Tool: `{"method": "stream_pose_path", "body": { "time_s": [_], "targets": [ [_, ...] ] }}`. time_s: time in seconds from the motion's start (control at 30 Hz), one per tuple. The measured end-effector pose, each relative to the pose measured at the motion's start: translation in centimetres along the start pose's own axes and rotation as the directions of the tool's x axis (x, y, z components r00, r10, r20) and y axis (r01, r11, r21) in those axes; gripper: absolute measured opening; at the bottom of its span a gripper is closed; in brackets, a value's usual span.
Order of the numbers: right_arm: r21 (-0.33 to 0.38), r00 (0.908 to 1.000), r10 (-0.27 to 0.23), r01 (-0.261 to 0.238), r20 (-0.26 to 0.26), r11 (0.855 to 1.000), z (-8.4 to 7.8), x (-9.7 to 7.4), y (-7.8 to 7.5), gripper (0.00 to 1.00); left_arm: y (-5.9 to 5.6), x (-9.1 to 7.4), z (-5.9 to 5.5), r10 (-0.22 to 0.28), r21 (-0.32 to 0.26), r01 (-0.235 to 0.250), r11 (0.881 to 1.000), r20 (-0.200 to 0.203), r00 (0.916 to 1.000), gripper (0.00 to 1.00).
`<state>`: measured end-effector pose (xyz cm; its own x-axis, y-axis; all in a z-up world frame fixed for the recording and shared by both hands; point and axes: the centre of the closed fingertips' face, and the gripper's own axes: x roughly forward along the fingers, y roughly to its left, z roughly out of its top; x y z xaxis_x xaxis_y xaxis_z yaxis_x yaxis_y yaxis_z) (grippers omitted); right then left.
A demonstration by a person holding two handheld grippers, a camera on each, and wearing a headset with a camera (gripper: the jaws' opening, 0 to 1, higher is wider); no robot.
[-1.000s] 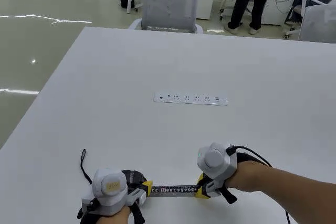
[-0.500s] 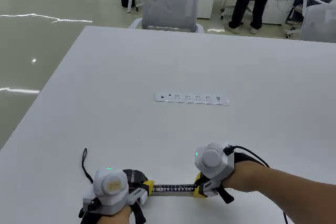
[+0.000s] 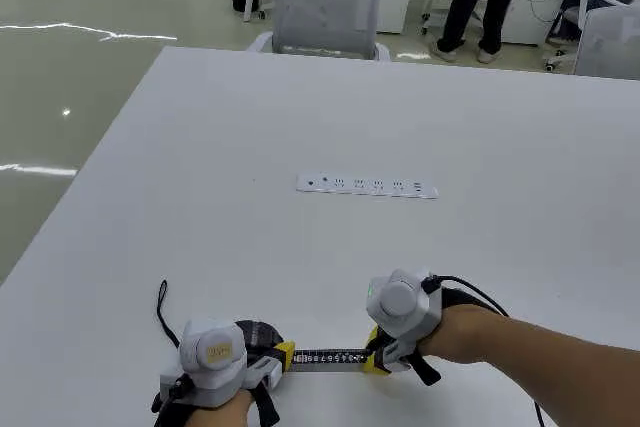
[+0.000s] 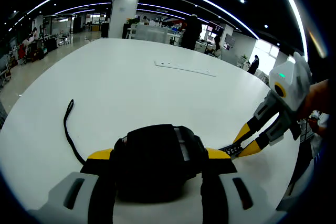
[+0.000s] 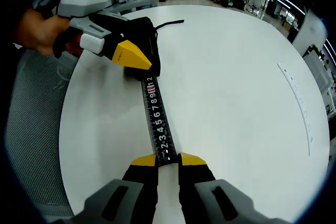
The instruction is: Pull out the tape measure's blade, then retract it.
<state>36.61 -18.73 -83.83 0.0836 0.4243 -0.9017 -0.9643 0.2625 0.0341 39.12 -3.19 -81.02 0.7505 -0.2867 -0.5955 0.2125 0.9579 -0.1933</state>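
Tape measure (image 4: 152,169): your case is black and rounded, and it sits low on the white table (image 3: 350,107) near its close edge, right in front of you.
Blade (image 5: 157,124): a short run is out of the case, lying flat and straight along the tabletop. It is dark with pale numerals, single digits up to 9 and a little beyond.
Strap (image 3: 160,312): a thin black cord trails from the case across the table on your left side.
Left gripper (image 4: 158,154): your yellow-tipped jaws are clamped on the case, one on each flank.
Right gripper (image 5: 169,160): your jaws are pinched together on the blade's free end, well apart from the case.
Power strip (image 3: 367,186): flat and white, it lies farther out on the table, well clear of both grippers.
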Motion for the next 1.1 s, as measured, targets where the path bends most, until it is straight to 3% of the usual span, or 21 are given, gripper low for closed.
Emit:
{"method": "stream_pose_path", "body": {
  "time_s": [1.1],
  "targets": [
    [0.003,0.9997,0.006,-0.006,0.026,1.0,1.9,0.8,0.6,0.14,0.1,-0.1,0.1,-0.006,-0.007,0.006,1.0,0.006,1.0,0.62]
  ]
}}
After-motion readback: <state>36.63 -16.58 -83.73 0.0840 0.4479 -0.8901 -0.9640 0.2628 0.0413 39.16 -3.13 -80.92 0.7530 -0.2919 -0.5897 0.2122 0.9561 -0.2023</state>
